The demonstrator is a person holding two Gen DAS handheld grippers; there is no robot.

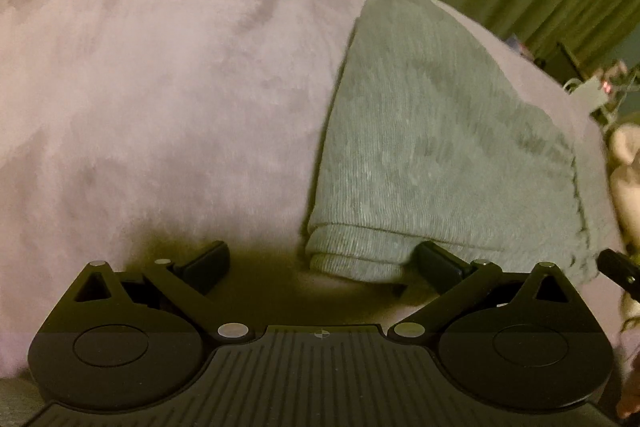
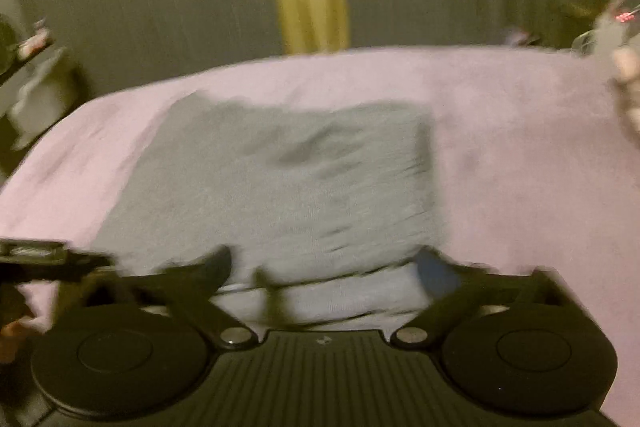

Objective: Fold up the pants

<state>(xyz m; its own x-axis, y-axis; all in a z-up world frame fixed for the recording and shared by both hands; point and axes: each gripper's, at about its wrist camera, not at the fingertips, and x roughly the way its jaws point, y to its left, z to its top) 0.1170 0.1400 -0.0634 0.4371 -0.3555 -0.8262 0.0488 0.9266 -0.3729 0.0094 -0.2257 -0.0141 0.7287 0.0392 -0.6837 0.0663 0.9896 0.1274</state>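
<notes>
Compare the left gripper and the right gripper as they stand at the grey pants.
The left gripper sits at the folded corner of the grey pants, partly over the pink blanket; the right gripper sits squarely over the pants' near edge. The left wrist view is sharp, while the right wrist view is motion-blurred. Both are black, both are open, and neither clamps fabric.

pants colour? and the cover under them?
Pants are grey, a plain ribbed knit; the bed cover is pale pink. Sharpest in the left wrist view.

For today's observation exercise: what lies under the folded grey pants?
The pants lie on a pink blanket, which shows on every side. The part directly beneath is covered, so anything else there cannot be seen.
</notes>
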